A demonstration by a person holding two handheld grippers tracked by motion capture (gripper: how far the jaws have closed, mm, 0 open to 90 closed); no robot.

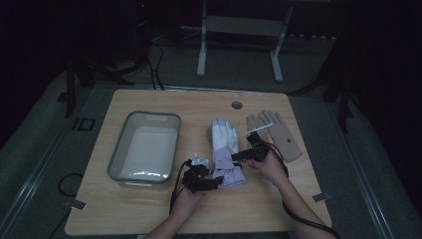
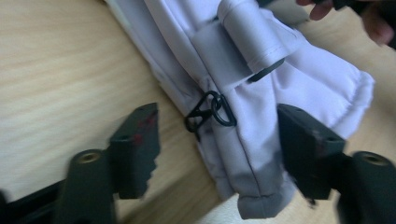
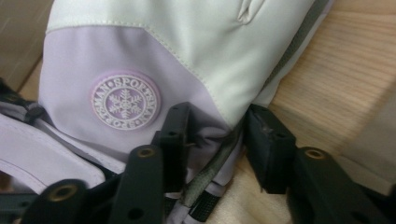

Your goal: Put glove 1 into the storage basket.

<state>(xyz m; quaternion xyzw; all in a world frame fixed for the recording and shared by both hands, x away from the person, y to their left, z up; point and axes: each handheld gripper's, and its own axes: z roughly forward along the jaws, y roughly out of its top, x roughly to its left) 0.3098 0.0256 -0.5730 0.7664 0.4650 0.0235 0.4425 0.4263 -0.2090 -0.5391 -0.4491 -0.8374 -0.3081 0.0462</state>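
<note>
Lower centre of the high view: left gripper (image 1: 211, 180) sits at the cuff end of the lilac-and-white ski glove (image 1: 225, 149). In the left gripper view its jaws straddle the cuff (image 2: 261, 154) with gaps on both sides; nothing pinched yet, so parted, not grasping. A small black clip (image 2: 210, 112) hangs at the cuff seam between them.

Just above and right of it, right gripper (image 1: 242, 154) works the glove's side edge. In the right gripper view its jaws bracket that edge (image 3: 219, 154) below the round snowflake badge (image 3: 125, 103); the left jaw lies on the fabric, but whether both pads press I cannot tell.

Judgement: the grasp step is in hand, both tools closing in on one glove. Next move calls for a firm bite on cuff and edge before any lift.

Farther off: a tan glove (image 1: 278, 132) just beside it at centre right, a grey bin (image 1: 144, 149) at centre left, all on the wooden table (image 1: 149, 209).
</note>
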